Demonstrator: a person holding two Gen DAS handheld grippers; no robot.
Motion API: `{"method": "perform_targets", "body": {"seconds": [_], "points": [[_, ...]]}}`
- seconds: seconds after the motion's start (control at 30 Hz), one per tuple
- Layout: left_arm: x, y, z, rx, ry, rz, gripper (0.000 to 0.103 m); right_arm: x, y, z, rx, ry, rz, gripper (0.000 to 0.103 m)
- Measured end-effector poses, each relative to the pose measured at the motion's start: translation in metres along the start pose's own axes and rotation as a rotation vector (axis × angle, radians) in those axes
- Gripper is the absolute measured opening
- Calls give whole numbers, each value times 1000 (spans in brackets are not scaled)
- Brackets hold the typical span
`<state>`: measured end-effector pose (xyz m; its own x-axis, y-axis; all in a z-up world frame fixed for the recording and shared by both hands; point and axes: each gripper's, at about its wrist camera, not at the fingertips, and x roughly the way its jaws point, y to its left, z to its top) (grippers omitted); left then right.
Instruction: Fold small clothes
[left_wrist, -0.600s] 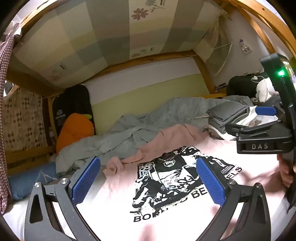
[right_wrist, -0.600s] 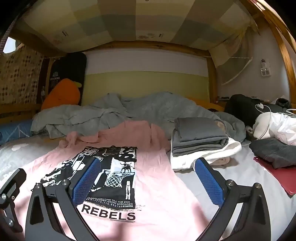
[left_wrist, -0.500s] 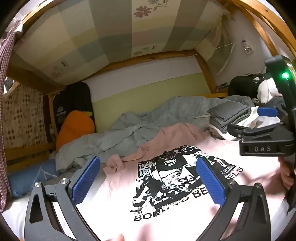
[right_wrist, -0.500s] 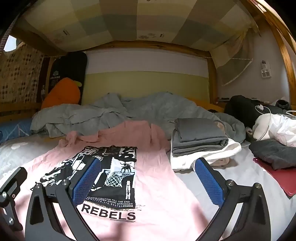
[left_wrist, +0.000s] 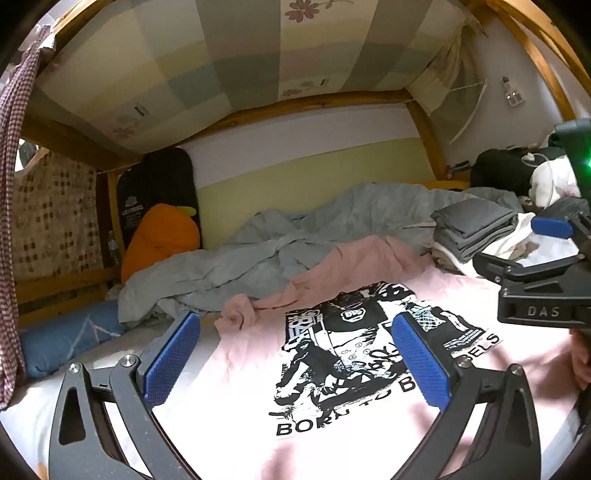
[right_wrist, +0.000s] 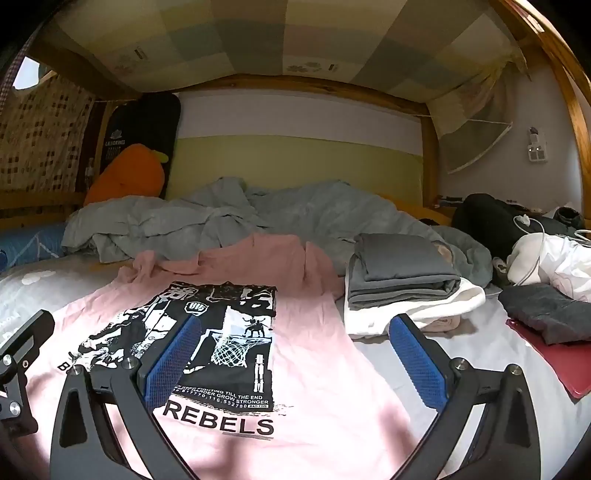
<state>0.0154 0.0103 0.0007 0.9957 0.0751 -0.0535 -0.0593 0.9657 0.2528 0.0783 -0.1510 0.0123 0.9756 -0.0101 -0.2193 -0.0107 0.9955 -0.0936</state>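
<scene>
While both the left gripper (left_wrist: 295, 362) and right gripper (right_wrist: 293, 363) hover wide open and empty, a soft, light pink T-shirt (right_wrist: 314, 369) lies spread on the near bed, likely best pinched at its hem corners.

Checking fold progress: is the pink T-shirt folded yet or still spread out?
Spread out. The pink T-shirt lies flat on the bed with its whole print showing; only the far end is rumpled.
</scene>
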Motion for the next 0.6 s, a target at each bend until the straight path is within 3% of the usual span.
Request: {"method": "perform_targets", "body": {"seconds": [0.6], "points": [[0,10,1,-45,5,-8,103,-4,7,-1,-38,-19,-5,103]]}}
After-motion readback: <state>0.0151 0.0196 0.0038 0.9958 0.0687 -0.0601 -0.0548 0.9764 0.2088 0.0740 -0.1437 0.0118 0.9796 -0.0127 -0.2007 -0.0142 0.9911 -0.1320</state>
